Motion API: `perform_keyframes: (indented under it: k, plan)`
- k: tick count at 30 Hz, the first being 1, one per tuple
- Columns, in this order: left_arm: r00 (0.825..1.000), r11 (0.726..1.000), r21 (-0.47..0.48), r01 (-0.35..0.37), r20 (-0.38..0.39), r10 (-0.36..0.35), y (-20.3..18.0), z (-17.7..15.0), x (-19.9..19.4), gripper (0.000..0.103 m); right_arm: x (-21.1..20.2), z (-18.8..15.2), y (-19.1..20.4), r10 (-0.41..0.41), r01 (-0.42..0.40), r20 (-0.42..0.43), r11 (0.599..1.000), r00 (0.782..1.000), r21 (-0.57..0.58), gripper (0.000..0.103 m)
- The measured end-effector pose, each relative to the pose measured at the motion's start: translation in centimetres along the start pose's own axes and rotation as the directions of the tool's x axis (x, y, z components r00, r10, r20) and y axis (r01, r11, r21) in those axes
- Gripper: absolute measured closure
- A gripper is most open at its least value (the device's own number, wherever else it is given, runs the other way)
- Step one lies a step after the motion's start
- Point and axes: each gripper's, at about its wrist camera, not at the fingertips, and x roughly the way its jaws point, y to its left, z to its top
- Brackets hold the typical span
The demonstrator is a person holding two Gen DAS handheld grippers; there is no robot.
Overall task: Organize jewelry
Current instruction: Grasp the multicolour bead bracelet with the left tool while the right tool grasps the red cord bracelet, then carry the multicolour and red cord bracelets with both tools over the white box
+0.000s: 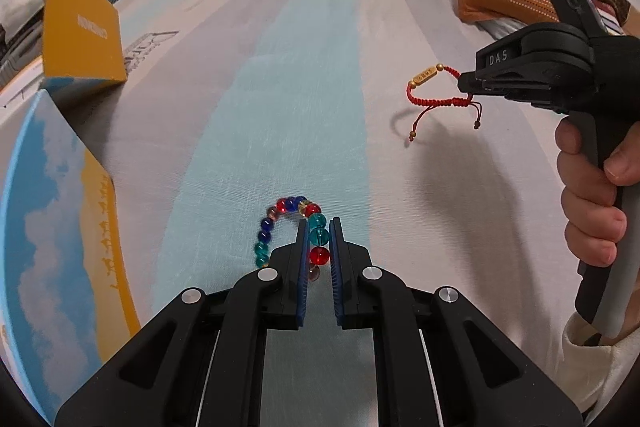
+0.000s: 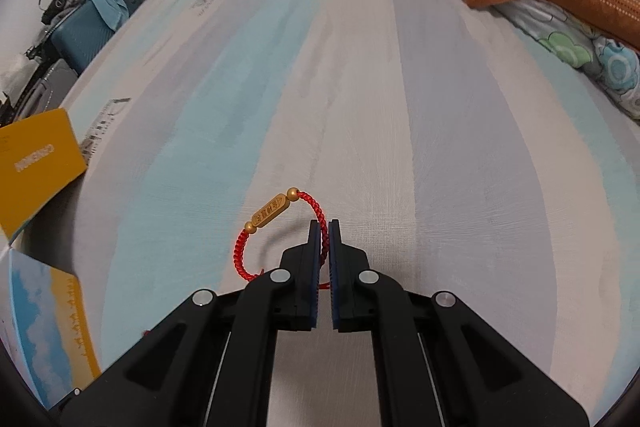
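The left tool (image 1: 319, 227) grips a bracelet of round red, blue and teal glass beads (image 1: 288, 211), looped above the striped bed sheet (image 1: 280, 107). The right tool (image 2: 324, 225) is clamped on a red braided cord bracelet (image 2: 244, 247) bearing a gold engraved barrel charm (image 2: 270, 211), held clear of the sheet.
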Motion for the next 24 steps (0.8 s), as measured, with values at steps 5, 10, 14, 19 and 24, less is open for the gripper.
perform_keyframes:
  k: [5,10,14,19,24]
  plan:
    - [1.0,1.0,0.005,0.004,0.017,-0.004,0.1,0.0,-1.6,0.094,-2.6,-0.1,0.1,0.003,-0.002,0.031,1.0,1.0,-0.008,0.1]
    - [0.999,1.0,0.011,0.003,0.033,-0.004,0.0,0.1,-3.5,0.094,-5.5,-0.6,0.0,0.004,-0.003,0.059,1.0,0.998,-0.019,0.1]
    - [1.0,1.0,0.001,-0.003,0.03,0.003,0.1,0.0,-5.0,0.094,-7.9,-1.4,0.1,0.006,-0.003,0.084,0.999,0.996,-0.037,0.1]
    - [1.0,1.0,-0.011,-0.014,0.028,0.014,0.6,-0.2,-7.1,0.094,-10.3,-2.0,0.9,0.018,-0.012,0.097,0.998,0.995,-0.058,0.1]
    - [0.998,0.999,-0.02,-0.047,0.043,0.048,1.2,0.3,-9.3,0.094,-12.1,-2.8,1.9,0.03,-0.022,0.095,0.997,0.995,-0.079,0.1]
